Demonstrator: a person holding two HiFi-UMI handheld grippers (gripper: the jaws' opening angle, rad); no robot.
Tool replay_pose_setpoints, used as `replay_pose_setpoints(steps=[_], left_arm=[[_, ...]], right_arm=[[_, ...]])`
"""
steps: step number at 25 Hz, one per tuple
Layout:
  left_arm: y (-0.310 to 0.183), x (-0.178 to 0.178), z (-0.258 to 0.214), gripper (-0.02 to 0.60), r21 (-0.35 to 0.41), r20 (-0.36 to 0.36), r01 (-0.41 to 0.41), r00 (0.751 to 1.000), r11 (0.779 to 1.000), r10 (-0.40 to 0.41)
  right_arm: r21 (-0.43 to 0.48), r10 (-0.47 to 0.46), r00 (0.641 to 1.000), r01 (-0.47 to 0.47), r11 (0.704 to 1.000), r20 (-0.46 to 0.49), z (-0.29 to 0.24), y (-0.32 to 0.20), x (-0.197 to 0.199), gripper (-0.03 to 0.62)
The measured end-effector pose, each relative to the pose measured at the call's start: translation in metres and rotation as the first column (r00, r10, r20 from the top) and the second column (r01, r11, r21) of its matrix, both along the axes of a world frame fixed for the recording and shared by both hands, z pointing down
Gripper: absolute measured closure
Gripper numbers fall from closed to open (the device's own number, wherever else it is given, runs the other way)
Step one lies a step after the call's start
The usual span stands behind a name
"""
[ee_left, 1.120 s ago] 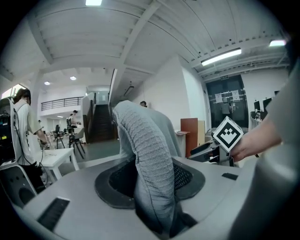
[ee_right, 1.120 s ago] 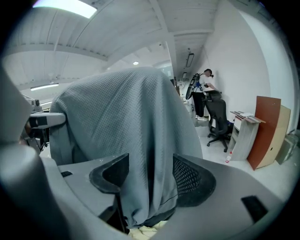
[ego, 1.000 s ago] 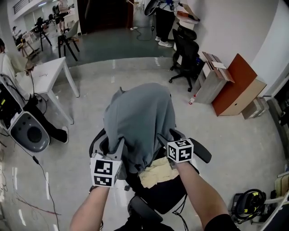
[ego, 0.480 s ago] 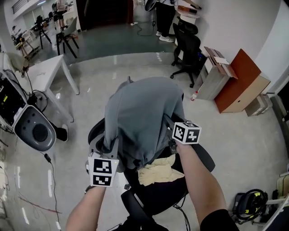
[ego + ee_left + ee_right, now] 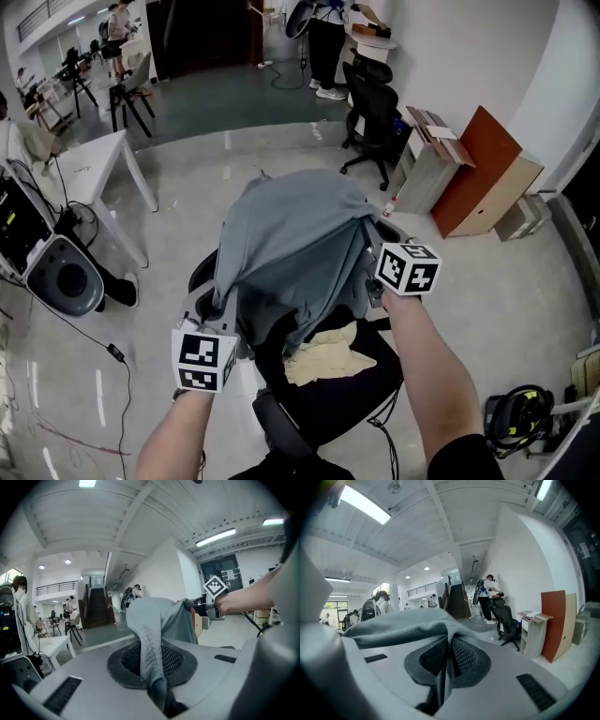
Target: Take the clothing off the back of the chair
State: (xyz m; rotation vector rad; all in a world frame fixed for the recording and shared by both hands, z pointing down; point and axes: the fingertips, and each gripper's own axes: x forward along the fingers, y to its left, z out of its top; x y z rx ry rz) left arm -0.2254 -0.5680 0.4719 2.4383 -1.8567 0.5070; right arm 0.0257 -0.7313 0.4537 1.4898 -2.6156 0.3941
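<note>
right tongs [image 5: 373, 255]: risen, now clamped on the clothing [image 5: 291, 239]
left tongs [image 5: 223, 317]: closing on the clothing's fold
clothing: right edge pulled up off the chair [image 5: 328, 398]

Seen from above, two bare forearms enter from the bottom edge, one on each side of the grey clothing [image 5: 291, 244]. The arm to the right of the clothing wears a black short sleeve [image 5: 459, 459].

Below and left of the clothing, the left gripper [image 5: 222, 317] carries a white left cube [image 5: 202, 361] printed with black square markers. At the clothing's right edge, the right gripper [image 5: 372, 251] carries a matching right cube [image 5: 409, 268].

Close up, each gripper has smooth grey plastic jaws, black mesh-textured pads [image 5: 176, 660] set in rounded dark recesses, and small black ribbed slots [image 5: 534, 691]. The left gripper's jaws are closing with the clothing between them.
</note>
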Motion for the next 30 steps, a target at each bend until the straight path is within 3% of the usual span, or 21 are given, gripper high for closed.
replay_pose_setpoints(steps=[6, 12, 21, 30], left_arm=[[0.012, -0.001, -0.071, 0.548, 0.119, -0.030, -0.046, 0.998, 0.992, 0.050], [0.034, 0.007, -0.157, 0.548, 0.286, -0.037, -0.103, 0.992, 0.953, 0.119], [0.095, 0.048, -0.241, 0.548, 0.423, -0.019, -0.195, 0.974, 0.885, 0.224], [0.170, 0.116, -0.271, 0.548, 0.448, -0.046, -0.233, 0.958, 0.863, 0.283]], right_arm=[[0.211, 0.043, 0.998, -0.050, 0.976, 0.041, -0.134, 0.056, 0.019, 0.577], [0.376, 0.075, 0.996, -0.085, 0.923, 0.040, -0.235, 0.133, 0.039, 0.577], [0.517, 0.144, 0.988, -0.149, 0.843, 0.050, -0.314, 0.238, 0.085, 0.577], [0.596, 0.157, 0.985, -0.168, 0.785, 0.070, -0.355, 0.351, 0.152, 0.577]])
